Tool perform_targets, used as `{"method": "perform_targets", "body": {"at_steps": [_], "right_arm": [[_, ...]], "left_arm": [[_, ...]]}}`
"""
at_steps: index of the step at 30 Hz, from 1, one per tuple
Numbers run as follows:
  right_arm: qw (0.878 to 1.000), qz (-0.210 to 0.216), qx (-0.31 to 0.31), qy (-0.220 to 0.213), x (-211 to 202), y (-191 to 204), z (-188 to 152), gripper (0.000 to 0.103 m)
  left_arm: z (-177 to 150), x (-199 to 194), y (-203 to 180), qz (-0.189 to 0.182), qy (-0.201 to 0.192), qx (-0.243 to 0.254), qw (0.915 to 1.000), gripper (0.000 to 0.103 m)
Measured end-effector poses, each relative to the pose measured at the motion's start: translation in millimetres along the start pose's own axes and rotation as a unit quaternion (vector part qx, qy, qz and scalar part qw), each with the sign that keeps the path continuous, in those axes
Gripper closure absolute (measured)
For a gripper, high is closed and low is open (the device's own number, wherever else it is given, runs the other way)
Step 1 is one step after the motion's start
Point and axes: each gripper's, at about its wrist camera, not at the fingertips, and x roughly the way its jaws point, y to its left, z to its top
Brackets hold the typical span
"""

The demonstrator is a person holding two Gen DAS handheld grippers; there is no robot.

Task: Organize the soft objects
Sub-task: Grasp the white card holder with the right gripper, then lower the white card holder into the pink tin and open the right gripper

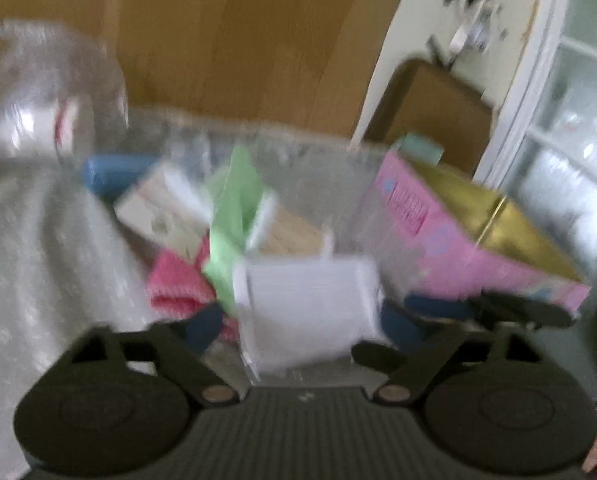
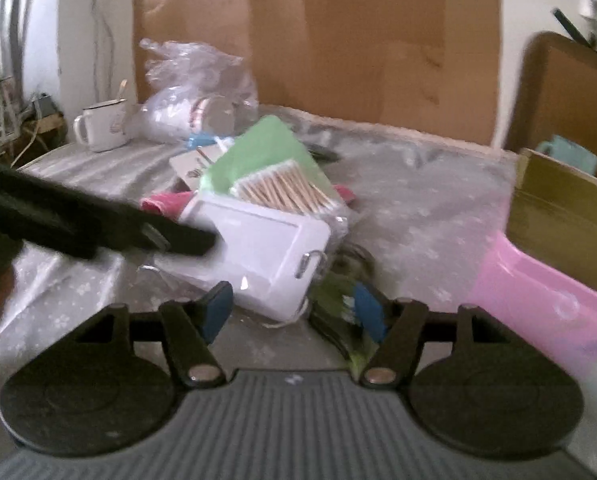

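The white flat case [image 1: 304, 312] lies on the heap of soft things on the grey cloth [image 1: 38, 248]. The left gripper [image 1: 298, 320] appears clamped on it, though blurred; the right gripper [image 2: 294, 312] stands apart, pads touching nothing.

white enamel mug [image 2: 100, 126] beside crumpled plastic bag [image 2: 196, 88], cardboard [image 2: 358, 40] behind.

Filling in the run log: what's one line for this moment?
left gripper: white case between fingers, grip unclear | right gripper: open, facing the case
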Motion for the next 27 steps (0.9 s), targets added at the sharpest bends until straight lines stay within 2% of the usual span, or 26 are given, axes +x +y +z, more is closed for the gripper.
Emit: {"method": "perform_targets", "body": {"at_steps": [1, 5, 9, 11, 15, 18, 21, 23, 24, 25, 27], "right_arm": [[1.0, 0.01, -0.009, 0.0, -1, 3, 0, 0.05], [0.999, 0.01, -0.028, -0.015, -17, 11, -10, 0.053], [0.997, -0.021, -0.012, -0.068, -52, 8, -14, 0.057], [0.994, -0.051, -0.006, -0.099, -69, 1, -12, 0.058], [0.978, -0.149, -0.006, -0.149, -99, -29, -7, 0.057], [0.966, -0.204, 0.037, -0.155, -118, -70, -12, 0.057], [0.957, -0.246, 0.075, -0.135, -120, -110, -20, 0.057], [0.954, -0.257, 0.101, -0.114, -115, -131, -26, 0.055], [0.953, -0.265, 0.109, -0.103, -114, -138, -28, 0.048], [0.95, -0.275, 0.115, -0.096, -111, -139, -32, 0.033], [0.942, -0.293, 0.123, -0.107, -110, -141, -33, 0.028]], "left_arm": [[-6, 4, 0, 0.005, 0.002, -0.005, 1.0, 0.036], [-25, -15, -9, 0.002, -0.023, 0.007, 0.9997, 0.036], [-26, -37, -32, -0.029, -0.041, 0.006, 0.9987, 0.036], [-15, -41, -48, -0.047, -0.056, 0.019, 0.9972, 0.036], [22, -19, -100, -0.091, -0.065, 0.063, 0.9917, 0.036], [47, 16, -143, -0.128, -0.062, 0.094, 0.9854, 0.036], [60, 59, -178, -0.158, -0.039, 0.103, 0.9812, 0.036], [61, 83, -194, -0.163, -0.028, 0.108, 0.9803, 0.034], [59, 91, -200, -0.163, -0.023, 0.11, 0.9802, 0.03], [56, 98, -204, -0.161, -0.017, 0.11, 0.9807, 0.027], [52, 101, -203, -0.151, -0.014, 0.11, 0.9823, 0.023]]}}
